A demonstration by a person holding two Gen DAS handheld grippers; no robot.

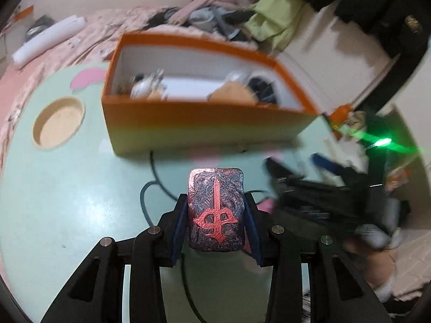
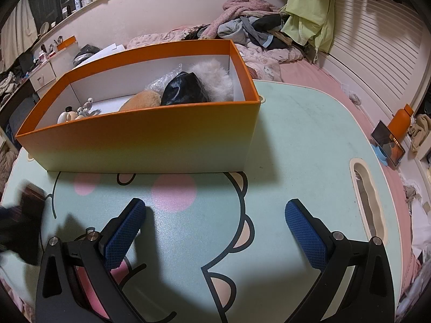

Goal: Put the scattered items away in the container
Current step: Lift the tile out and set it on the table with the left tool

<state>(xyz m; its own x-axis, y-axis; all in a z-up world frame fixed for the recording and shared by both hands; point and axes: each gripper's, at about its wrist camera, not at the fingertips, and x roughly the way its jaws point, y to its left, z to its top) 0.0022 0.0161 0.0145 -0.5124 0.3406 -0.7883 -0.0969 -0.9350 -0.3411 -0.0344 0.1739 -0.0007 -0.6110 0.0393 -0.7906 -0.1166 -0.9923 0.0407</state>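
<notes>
My left gripper [image 1: 216, 197] is shut on a dark patterned card box [image 1: 215, 204] with a red sword emblem, held above the mint-green table in front of the orange box [image 1: 204, 123]. The orange box [image 2: 150, 140] holds a furry item [image 2: 212, 76], a black bag [image 2: 186, 90], a tan plush [image 2: 142, 101] and small white trinkets [image 2: 78, 113]. My right gripper [image 2: 215, 215] stands open over the table [image 2: 309, 134], nothing between its blue pads [image 2: 124, 231]. The left gripper shows as a dark blur [image 2: 18, 223] at the left edge of the right wrist view.
The table [image 1: 54, 188] has a round cup recess [image 1: 58, 122] and a slot handle [image 2: 367, 202]. It rests on a pink bed with piled clothes [image 2: 256, 27]. A phone [image 2: 388, 142] and an orange bottle [image 2: 401, 121] lie at the right.
</notes>
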